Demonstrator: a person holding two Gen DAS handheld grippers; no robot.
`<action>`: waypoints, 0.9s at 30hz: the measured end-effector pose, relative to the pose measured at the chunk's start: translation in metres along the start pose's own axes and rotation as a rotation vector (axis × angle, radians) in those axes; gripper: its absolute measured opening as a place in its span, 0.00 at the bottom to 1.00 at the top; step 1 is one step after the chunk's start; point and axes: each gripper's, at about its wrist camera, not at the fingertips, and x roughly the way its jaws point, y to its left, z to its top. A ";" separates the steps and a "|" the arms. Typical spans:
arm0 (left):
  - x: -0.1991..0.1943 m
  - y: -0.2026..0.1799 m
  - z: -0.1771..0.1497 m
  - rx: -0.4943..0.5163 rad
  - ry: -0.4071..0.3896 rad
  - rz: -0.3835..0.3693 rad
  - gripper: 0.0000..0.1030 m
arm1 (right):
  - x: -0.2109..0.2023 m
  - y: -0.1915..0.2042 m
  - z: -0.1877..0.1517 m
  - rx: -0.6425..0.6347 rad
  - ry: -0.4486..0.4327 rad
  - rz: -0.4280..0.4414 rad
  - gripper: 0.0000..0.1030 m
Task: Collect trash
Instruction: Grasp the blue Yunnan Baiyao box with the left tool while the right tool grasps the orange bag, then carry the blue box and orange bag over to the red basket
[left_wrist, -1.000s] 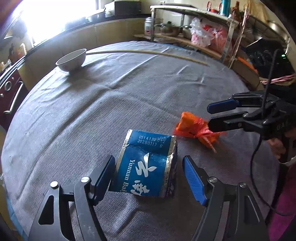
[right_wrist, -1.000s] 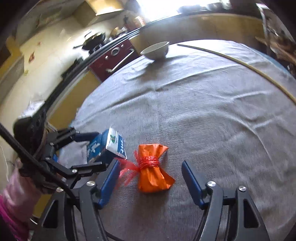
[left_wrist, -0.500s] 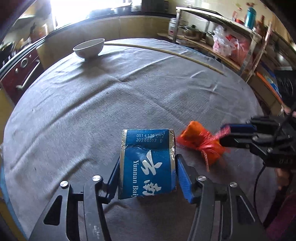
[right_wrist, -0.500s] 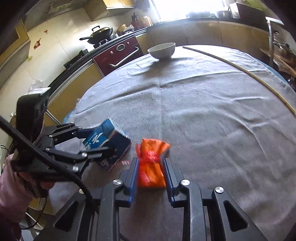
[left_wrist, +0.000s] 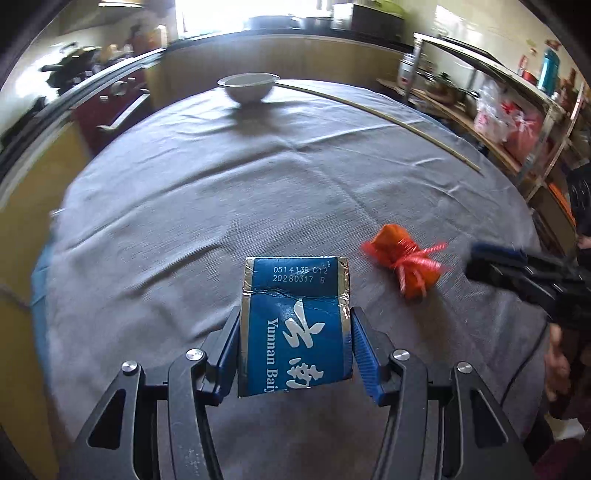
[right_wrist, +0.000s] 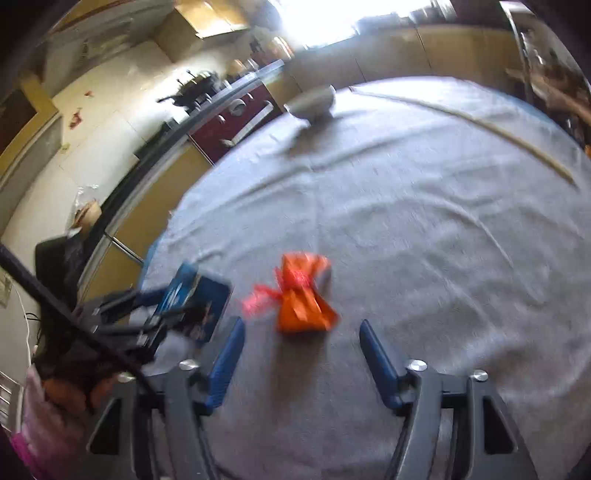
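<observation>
Two grippers work over a round table draped in a grey cloth. Left gripper points toward the far side of the table, and its blue pads are pressed against both sides of a blue carton that fills the gap between them; white lettering and a printed code face up, and a silver foil edge runs round its far end. From the right wrist view that same carton appears at the near left, tilted and apparently raised off the cloth in the left gripper, with a dark cable running down beside it and part of the person's hand behind the tool. Right gripper has its jaws spread wide with nothing between them, aimed across the table from the near edge; the orange wrapper, tied at its waist with a red string, lies on the cloth just beyond the fingertips and between their lines, not touched by either pad. In the left wrist view the orange wrapper rests on the cloth to the right of the carton, and the right gripper enters from the right edge, its tips near the wrapper but apart from it. Far across the table stands a white bowl, and a long thin stick lies on the cloth from beside the bowl toward the right. The right wrist view is blurred.
</observation>
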 end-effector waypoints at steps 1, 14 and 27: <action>-0.007 0.000 -0.005 -0.005 -0.009 0.027 0.55 | 0.009 0.005 0.004 -0.023 0.016 -0.010 0.65; -0.064 -0.009 -0.033 -0.132 -0.111 0.069 0.55 | 0.041 0.027 0.006 -0.097 0.048 -0.092 0.31; -0.100 -0.070 -0.045 -0.116 -0.184 0.133 0.55 | -0.084 0.011 -0.029 -0.053 -0.128 -0.016 0.31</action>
